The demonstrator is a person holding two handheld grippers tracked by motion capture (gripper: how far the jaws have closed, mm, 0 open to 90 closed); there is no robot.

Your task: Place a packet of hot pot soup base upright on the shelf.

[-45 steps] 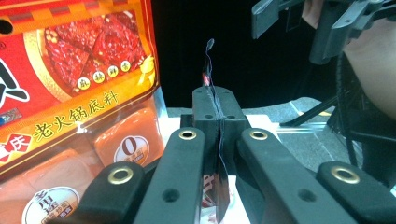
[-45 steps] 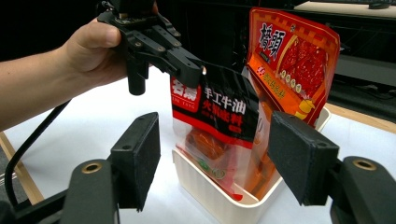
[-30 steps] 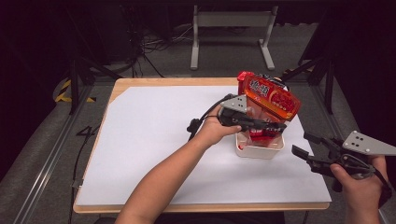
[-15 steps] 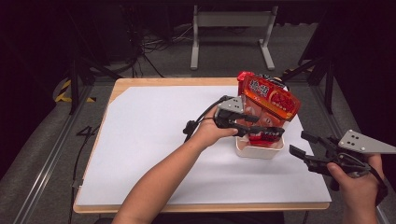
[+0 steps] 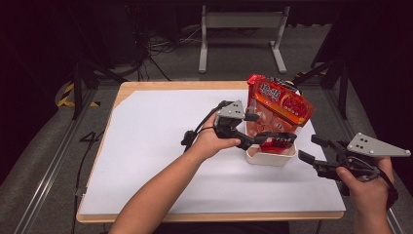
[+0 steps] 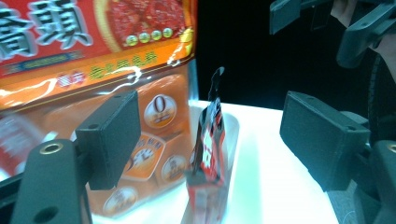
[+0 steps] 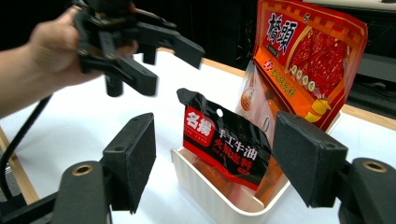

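A white tray (image 5: 270, 158) on the white-covered table holds a tall orange-red snack pouch (image 5: 278, 105) and a small black-and-red sachet (image 5: 278, 141), both standing. My left gripper (image 5: 272, 127) is at the tray's left side. Its jaws have just been opening, and the sachet (image 6: 208, 140) stands loose between them with gaps on both sides, next to the pouch (image 6: 93, 56). My right gripper (image 5: 310, 148) hovers open just right of the tray, pointing at the sachet (image 7: 224, 140), with the pouch (image 7: 303, 60) behind it and nothing between its pads.
The white sheet (image 5: 156, 146) covers most of the wooden tabletop. The table's right edge runs close behind my right hand (image 5: 370, 190). A metal stand (image 5: 241, 34) and cables lie on the dark floor beyond the table.
My left gripper opened, let go of the small sachet, and drew back a little to the left. The sachet now stands in the tray. My right gripper has barely moved.
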